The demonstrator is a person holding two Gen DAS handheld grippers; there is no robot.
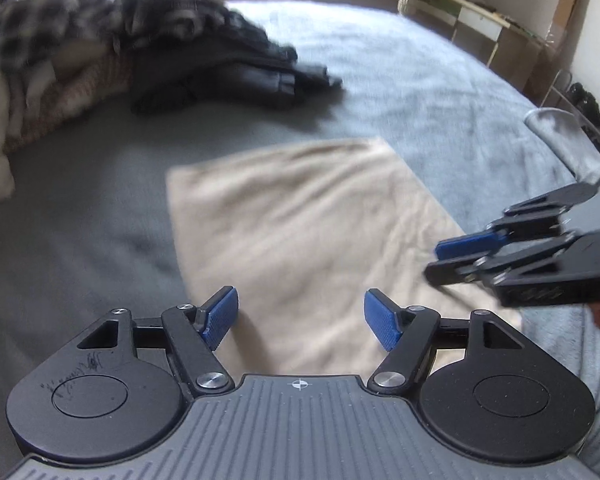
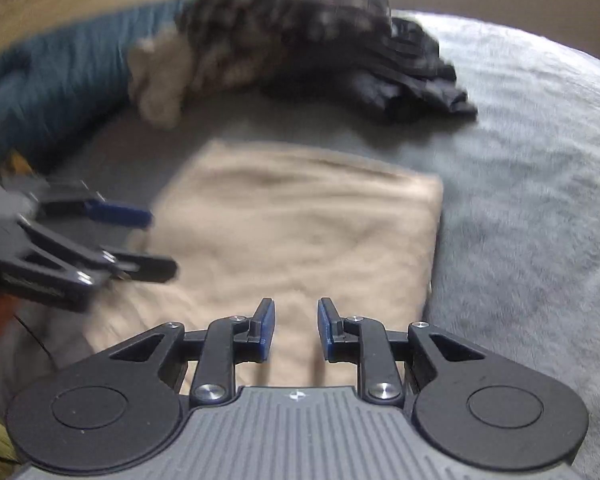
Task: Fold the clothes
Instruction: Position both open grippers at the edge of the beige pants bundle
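While the grey bedspread (image 1: 400, 80) carries a heap of unfolded clothes (image 1: 160, 40) at its far side, the beige garment (image 1: 300, 220) lies flat in the middle, already folded into a rectangle. It looks soft, light and limp, likely to sag unless pinched at a corner or edge. The left gripper (image 1: 300, 316) is spread wide and empty; the right gripper (image 2: 296, 328) is narrowly parted, pinching nothing.
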